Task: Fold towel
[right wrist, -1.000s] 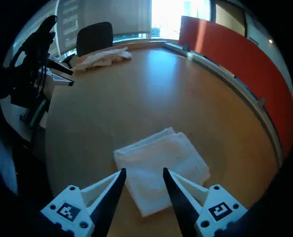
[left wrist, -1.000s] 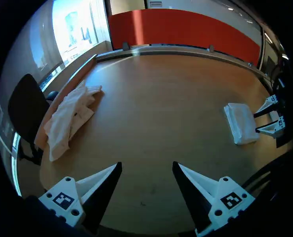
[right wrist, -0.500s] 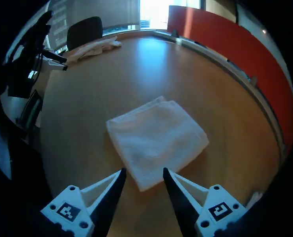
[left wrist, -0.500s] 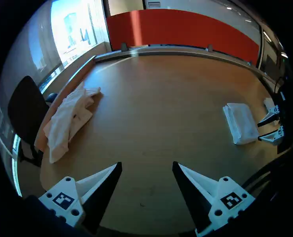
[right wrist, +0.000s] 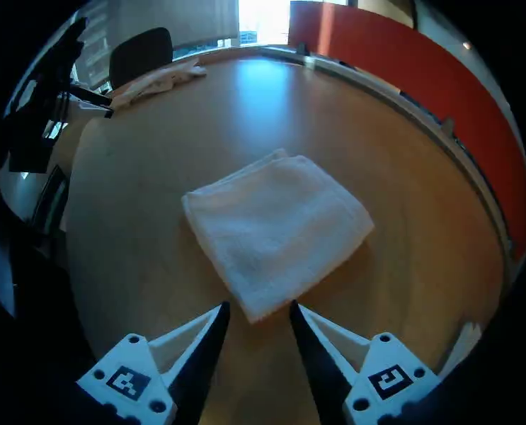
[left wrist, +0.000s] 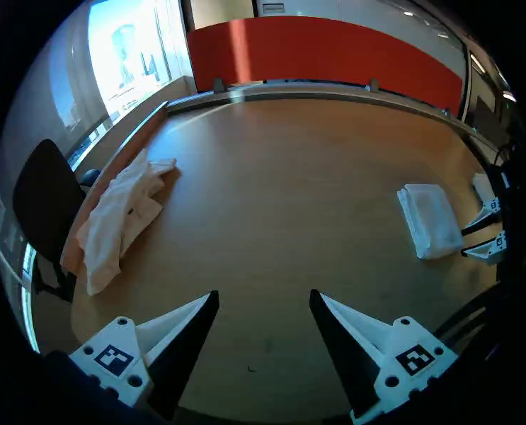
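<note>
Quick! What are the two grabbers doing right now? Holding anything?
Left gripper: open, holding nothing.
Right gripper: open, gripping nothing; the near corner of the folded towel shows between its tips.

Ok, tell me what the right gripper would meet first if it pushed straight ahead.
The folded white terry towel: its near corner lies just off the open jaws of the right gripper. Height above the wooden table is unclear, so it might skim over.

Folded towel [left wrist: 430, 219] on wooden table [left wrist: 284, 177], crumpled cloth [left wrist: 117, 216] apart (left edge)
</note>
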A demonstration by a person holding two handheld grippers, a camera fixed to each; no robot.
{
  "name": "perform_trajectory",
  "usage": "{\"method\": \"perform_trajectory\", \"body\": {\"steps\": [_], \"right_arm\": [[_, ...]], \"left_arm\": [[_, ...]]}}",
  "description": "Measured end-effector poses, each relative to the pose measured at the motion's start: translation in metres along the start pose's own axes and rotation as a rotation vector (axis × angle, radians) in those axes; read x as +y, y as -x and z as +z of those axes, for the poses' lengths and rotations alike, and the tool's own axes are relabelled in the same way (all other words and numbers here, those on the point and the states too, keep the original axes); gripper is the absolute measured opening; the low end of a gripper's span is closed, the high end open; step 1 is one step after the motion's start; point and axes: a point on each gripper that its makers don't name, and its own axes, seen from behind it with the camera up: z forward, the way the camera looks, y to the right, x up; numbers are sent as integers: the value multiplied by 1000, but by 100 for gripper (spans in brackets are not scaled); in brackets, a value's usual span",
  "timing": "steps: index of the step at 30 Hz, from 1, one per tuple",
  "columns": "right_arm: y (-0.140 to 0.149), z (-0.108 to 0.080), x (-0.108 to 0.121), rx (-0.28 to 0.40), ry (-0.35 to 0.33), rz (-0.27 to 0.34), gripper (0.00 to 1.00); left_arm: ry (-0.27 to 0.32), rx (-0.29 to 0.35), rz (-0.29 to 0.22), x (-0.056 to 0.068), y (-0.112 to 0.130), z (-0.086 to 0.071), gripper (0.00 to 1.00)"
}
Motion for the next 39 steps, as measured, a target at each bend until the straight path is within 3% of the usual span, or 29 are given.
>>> {"method": "perform_trajectory", "body": {"steps": [5,11,23,30,39], "right_arm": [[4,3,0,-7,5,15,48],[10,4,-1,-20,16,14,46],[11,3,-4,-17,19,21,5],[5,0,1,-5,28,16,5],[-36,-24,15,68,38,3,5]], "left_arm": [[2,2,-1,1,-1,0,95],[4,2,-3,0,-1,-1,95],[7,1,-4,0,1,0,95],[5,1,-3,-2,1,0,95],[9,11,-2,-1,-5,3,95]]}}
